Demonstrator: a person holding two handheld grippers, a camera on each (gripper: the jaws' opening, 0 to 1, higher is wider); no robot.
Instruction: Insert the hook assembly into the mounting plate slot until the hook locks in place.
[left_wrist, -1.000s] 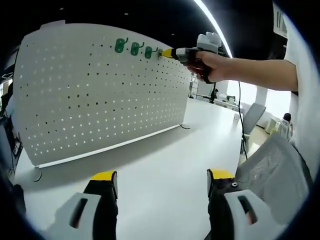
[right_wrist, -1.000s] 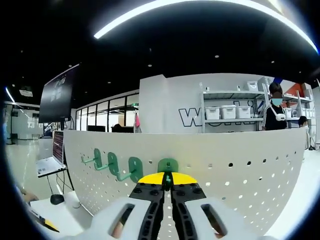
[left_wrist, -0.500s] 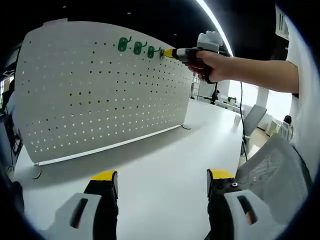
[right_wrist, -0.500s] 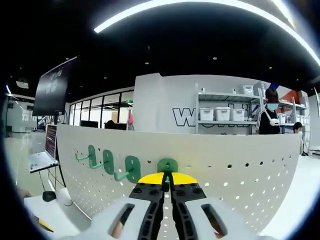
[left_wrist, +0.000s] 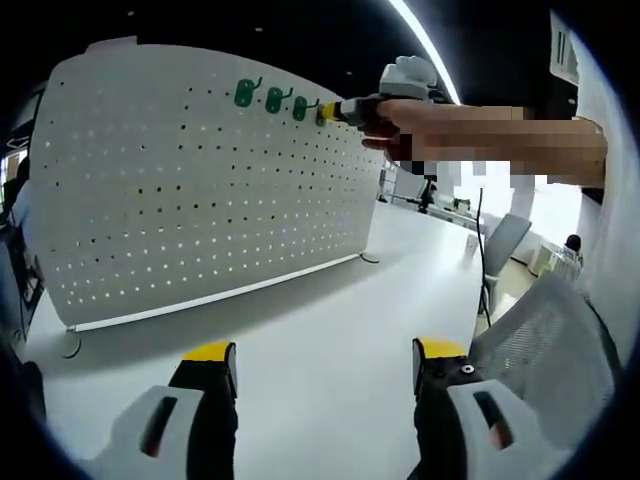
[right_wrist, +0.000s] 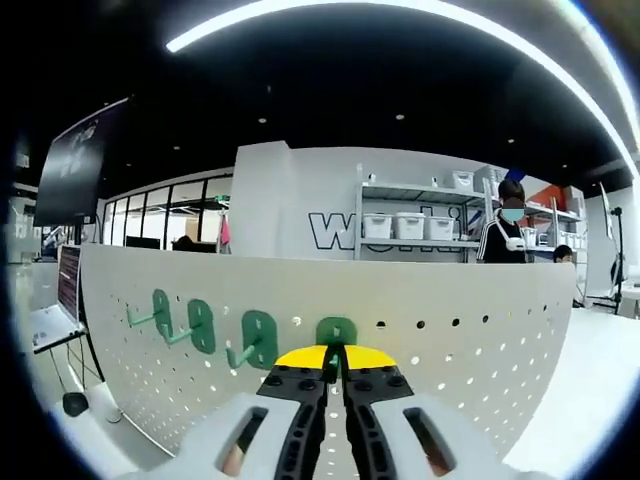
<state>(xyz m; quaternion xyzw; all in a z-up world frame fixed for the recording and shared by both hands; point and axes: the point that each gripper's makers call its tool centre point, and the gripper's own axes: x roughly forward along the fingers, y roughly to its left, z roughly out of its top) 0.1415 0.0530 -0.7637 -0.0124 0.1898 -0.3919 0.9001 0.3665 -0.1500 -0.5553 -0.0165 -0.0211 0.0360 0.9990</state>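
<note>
Left gripper view: white pegboard (left_wrist: 200, 180) stands upright on the white table (left_wrist: 320, 330). Three green hooks (left_wrist: 270, 97) sit in a row near its top edge. A fourth green hook (left_wrist: 322, 112) is at the board just right of them, at the yellow tips of the right gripper (left_wrist: 338, 110), which a hand (left_wrist: 400, 120) holds. Left gripper (left_wrist: 322, 362) hangs low over the table, jaws wide apart, nothing between them.

Right gripper view: three seated hooks at left, stems sticking out. Right gripper (right_wrist: 334, 362) has jaws closed, pinching the stem of the fourth hook, whose green backplate lies against the pegboard. Can't tell if it's locked. Shelving with bins (right_wrist: 415, 225) behind.
</note>
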